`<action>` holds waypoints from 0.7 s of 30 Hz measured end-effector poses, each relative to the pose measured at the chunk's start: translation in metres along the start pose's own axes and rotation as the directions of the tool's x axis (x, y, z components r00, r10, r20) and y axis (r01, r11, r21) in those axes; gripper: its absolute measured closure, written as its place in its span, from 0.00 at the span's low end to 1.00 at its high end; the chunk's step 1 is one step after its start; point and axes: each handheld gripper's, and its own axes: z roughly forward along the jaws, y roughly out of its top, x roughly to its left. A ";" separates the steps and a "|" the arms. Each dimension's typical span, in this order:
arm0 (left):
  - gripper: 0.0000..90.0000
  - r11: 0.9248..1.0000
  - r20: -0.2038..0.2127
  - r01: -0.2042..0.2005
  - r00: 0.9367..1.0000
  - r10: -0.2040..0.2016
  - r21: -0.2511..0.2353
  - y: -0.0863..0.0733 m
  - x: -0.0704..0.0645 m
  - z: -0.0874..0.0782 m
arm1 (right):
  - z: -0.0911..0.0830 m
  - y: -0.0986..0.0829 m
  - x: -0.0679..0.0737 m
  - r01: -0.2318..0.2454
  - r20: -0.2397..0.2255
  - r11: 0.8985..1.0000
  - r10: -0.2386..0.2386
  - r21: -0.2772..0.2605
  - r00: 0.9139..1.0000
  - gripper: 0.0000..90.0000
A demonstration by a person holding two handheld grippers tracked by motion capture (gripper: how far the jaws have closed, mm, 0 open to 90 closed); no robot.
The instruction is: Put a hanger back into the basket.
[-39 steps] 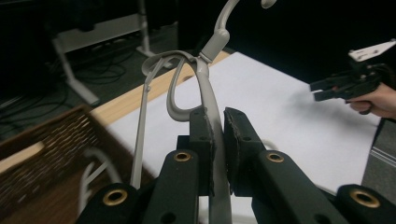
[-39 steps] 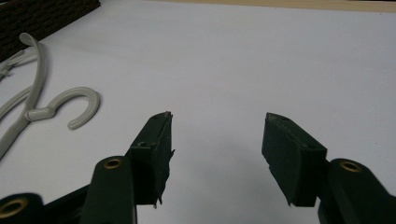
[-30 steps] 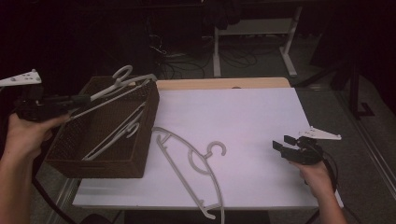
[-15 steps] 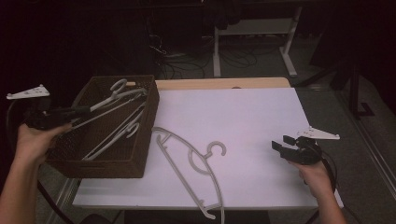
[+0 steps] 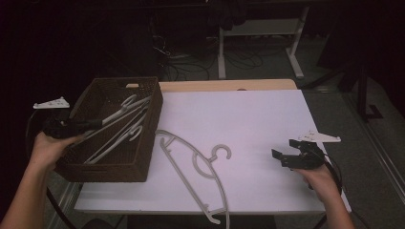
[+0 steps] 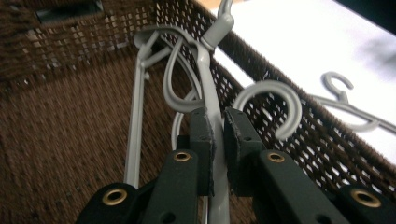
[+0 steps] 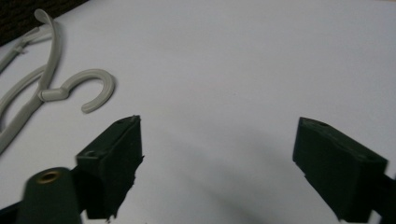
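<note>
Wicker basket [image 5: 112, 164] sits at the left edge of the white surface [image 5: 248, 119], high view. Grey hangers [image 5: 122, 126] lie inside it, several by the look of it, exact count unclear. Left gripper [image 5: 86, 125] reaches in over the basket's left wall. More hangers [image 5: 191, 164], looks like two overlapped, lie on the surface just right of the basket, well apart from the right gripper [image 5: 282, 157], which hovers near the right front edge.

Left gripper view: left gripper [image 6: 218, 140] is clamped on a hanger's neck [image 6: 212, 100] below its hook, inside the basket [image 6: 60, 140]. Other hooks lean on the far wall.

Right gripper view: right gripper [image 7: 217, 163] has jaws spread wide, nothing between them, above bare surface [image 7: 243, 60]. Loose hanger's hook [image 7: 95, 88] lies up left.

Judgement: partway through loading. One hanger going in now, not released; the ones on the surface are left.
</note>
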 end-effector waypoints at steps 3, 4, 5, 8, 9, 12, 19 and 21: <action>0.91 0.999 0.003 0.005 1.000 -0.005 0.044 -0.003 0.001 0.002 | 0.002 0.000 0.001 0.015 -0.004 1.000 -0.015 0.005 1.000 0.16; 0.91 0.998 0.004 0.011 1.000 -0.011 0.058 -0.005 0.002 0.003 | 0.003 0.000 0.002 0.018 -0.004 1.000 -0.018 0.005 1.000 0.16; 0.91 0.997 -0.002 0.009 1.000 -0.009 0.071 -0.006 0.002 0.004 | 0.003 0.000 0.002 0.020 -0.004 1.000 -0.020 0.004 1.000 0.16; 0.89 0.995 -0.025 0.023 0.999 -0.021 0.093 -0.010 0.005 0.005 | 0.003 0.000 0.002 0.022 -0.006 1.000 -0.022 0.002 1.000 0.16; 0.86 0.995 -0.020 0.037 0.999 -0.035 0.095 -0.011 0.006 0.006 | 0.003 0.000 0.002 0.022 -0.007 1.000 -0.022 0.003 1.000 0.16; 0.70 0.994 -0.034 0.042 0.999 -0.039 0.098 -0.011 0.008 0.009 | 0.003 0.000 0.002 0.023 -0.009 1.000 -0.023 0.002 1.000 0.16; 0.52 0.998 -0.017 0.025 1.000 -0.024 0.053 -0.004 0.000 0.013 | 0.003 0.001 0.003 0.018 -0.015 1.000 -0.018 0.005 1.000 0.16; 0.46 0.999 -0.008 0.011 1.000 -0.011 0.034 0.003 -0.007 0.015 | 0.003 0.001 0.003 0.021 -0.016 1.000 -0.021 0.003 1.000 0.16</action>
